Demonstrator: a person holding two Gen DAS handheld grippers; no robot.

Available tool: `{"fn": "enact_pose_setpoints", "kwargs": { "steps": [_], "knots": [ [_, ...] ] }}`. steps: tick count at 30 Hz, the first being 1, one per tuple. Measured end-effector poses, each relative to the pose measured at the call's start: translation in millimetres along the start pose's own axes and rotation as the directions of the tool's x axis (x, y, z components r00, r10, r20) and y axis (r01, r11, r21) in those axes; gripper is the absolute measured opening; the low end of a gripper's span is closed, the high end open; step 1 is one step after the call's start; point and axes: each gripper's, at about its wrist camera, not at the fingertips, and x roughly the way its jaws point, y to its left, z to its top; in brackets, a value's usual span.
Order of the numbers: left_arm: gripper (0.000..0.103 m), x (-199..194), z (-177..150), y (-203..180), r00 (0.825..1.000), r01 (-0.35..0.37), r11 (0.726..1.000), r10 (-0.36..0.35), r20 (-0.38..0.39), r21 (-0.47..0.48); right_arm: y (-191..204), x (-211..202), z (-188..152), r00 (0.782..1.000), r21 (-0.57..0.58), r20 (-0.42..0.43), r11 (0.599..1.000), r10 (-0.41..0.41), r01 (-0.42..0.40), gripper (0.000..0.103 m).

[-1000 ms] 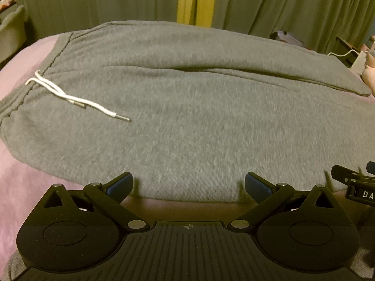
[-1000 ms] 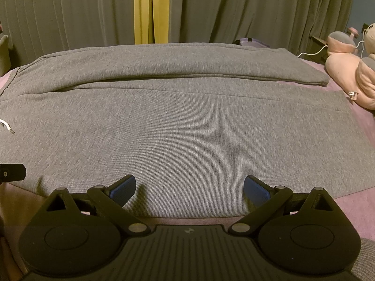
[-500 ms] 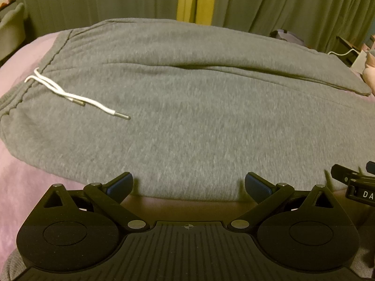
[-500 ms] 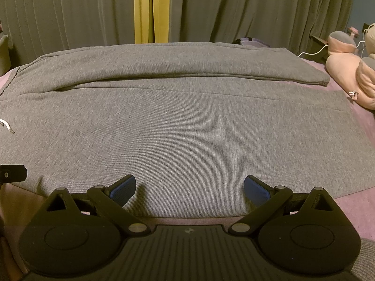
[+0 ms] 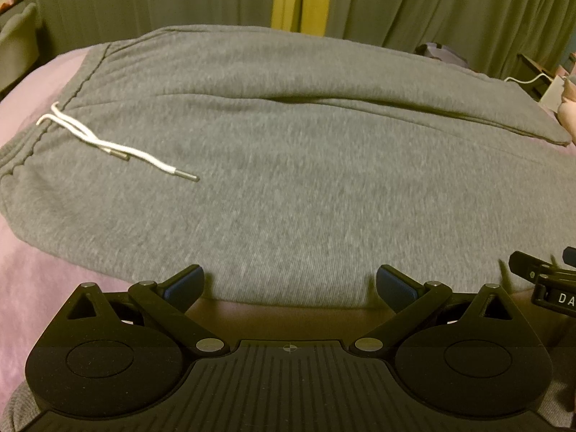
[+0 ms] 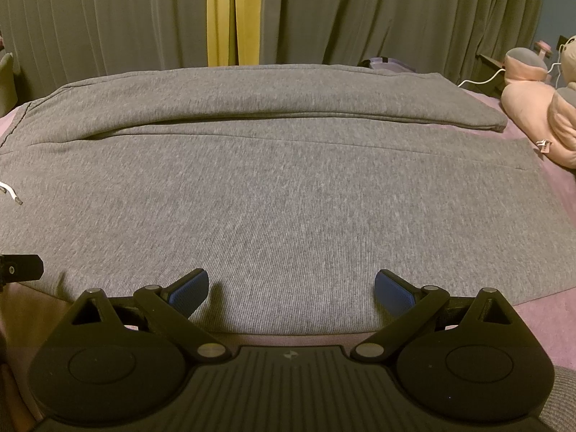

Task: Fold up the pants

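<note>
Grey sweatpants [image 5: 306, 180] lie flat across a pink bed, waistband at the left, legs running right. A white drawstring [image 5: 108, 144] lies on the waist area. In the right wrist view the pants [image 6: 288, 198] fill the frame, with the far leg folded along the back. My left gripper [image 5: 289, 284] is open and empty at the pants' near edge. My right gripper [image 6: 291, 288] is open and empty, its fingers just over the near edge further right.
The pink bedsheet [image 5: 32, 280] shows at the left and near edge. Green curtains [image 6: 108, 18] hang behind the bed. A pink plush toy [image 6: 540, 118] and a white cable [image 6: 482, 77] lie at the far right. The right gripper's tip [image 5: 540, 277] shows at the right edge of the left wrist view.
Both grippers have crept slightly forward toward the pants' near edge. The pants have not moved and both grippers stay open.
</note>
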Motion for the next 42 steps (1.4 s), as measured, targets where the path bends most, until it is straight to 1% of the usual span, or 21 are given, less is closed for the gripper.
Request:
{"fn": "enact_pose_setpoints", "kwargs": {
  "steps": [28,36,42],
  "knots": [
    [0.103,0.9,0.7,0.1,1.000,0.003,1.000,-0.003,-0.015,-0.006,0.3,0.8,-0.5,1.000,0.000,0.001,1.000,0.001,-0.001,0.099],
    [0.103,0.5,1.6,0.4,1.000,0.017,1.000,-0.017,-0.023,-0.009,-0.3,-0.5,0.0,1.000,0.006,-0.006,1.000,0.006,-0.006,0.099],
    [0.103,1.5,1.5,-1.0,1.000,0.014,1.000,-0.014,-0.026,-0.001,-2.2,-0.4,1.5,1.000,0.017,-0.017,1.000,0.026,-0.025,0.099]
  ]
}}
